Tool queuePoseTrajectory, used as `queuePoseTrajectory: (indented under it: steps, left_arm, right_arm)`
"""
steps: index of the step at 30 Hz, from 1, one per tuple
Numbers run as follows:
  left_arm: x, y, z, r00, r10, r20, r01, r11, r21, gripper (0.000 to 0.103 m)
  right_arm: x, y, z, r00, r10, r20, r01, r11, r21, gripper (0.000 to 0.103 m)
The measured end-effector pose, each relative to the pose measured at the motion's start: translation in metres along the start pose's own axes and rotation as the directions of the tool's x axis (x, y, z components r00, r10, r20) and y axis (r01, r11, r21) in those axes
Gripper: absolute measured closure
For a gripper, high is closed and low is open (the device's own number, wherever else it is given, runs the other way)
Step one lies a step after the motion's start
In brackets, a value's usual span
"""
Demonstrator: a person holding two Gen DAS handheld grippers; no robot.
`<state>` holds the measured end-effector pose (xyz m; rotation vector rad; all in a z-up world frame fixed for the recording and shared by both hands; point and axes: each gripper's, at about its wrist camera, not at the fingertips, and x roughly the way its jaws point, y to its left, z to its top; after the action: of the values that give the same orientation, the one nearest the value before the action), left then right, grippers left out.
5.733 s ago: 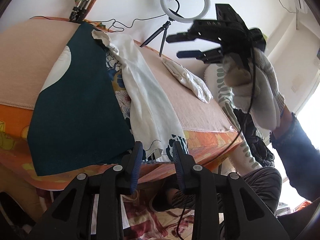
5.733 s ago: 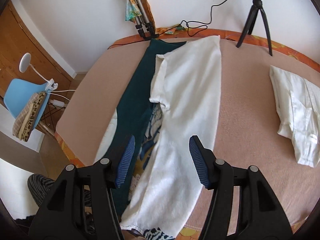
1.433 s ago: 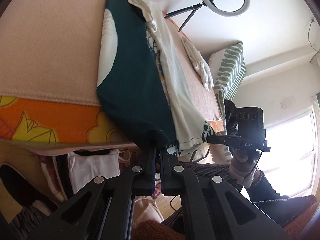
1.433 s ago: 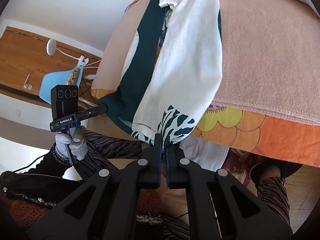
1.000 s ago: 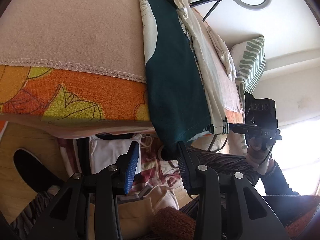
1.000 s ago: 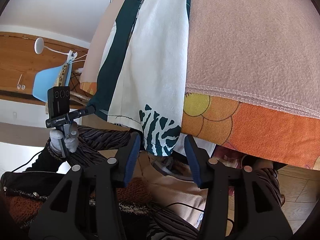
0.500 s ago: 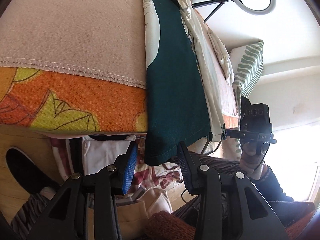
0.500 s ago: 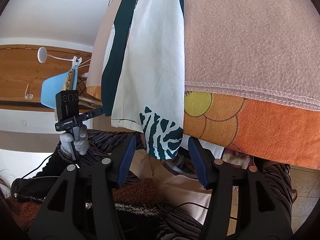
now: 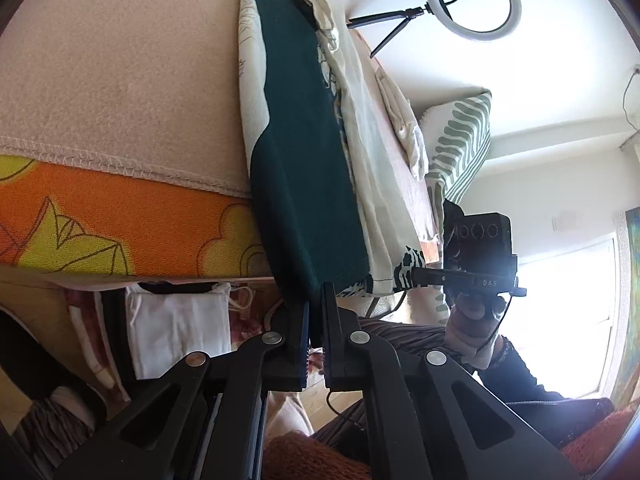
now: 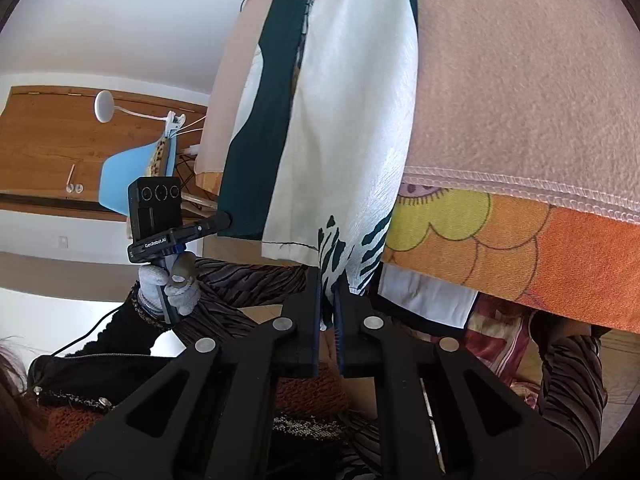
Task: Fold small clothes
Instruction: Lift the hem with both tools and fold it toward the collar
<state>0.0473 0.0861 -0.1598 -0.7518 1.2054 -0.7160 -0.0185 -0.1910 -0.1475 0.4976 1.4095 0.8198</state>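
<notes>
Garment: long dark-green and white printed fabric shirt (image 9: 304,152) lies lengthwise on the pink blanket-covered bed (image 9: 120,80), hem hanging over the near edge.
Left gripper (image 9: 314,320): you clench the green hem corner.
Right gripper (image 10: 328,308): you pinch the zebra-print corner.
Rationale: likely both corners held to lift the hem for folding.
Containers: none visible.
</notes>
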Motion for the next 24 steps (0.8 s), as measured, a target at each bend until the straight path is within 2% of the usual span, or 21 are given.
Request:
queuePoseTrajectory:
  steps: [6,11,18,24]
  left_arm:
    - [-0.01,-0.018,0.018,0.997,-0.041,0.062,0.039,0.999,0.032,0.101]
    - [-0.016,-0.028,0.046,0.992,-0.058,0.114,0.051,0.997,0.061,0.101]
    - [-0.019,-0.029,0.097,0.983,-0.041,0.177,0.028,0.997,0.077,0.101]
    - [-0.006,-0.009,0.138,0.98,0.03,0.195,-0.038,0.999,0.037,0.101]
  right_arm:
    - [-0.014,0.01,0.017,0.996,0.024,0.086,-0.024,1.0,-0.003,0.098]
    - [-0.033,0.018,0.043,0.986,0.018,0.165,-0.015,1.0,-0.022,0.098]
    - [-0.042,0.02,0.093,0.968,-0.03,0.251,0.033,0.999,-0.009,0.099]
    - [-0.03,-0.005,0.139,0.957,-0.072,0.281,0.054,0.996,0.071,0.099]
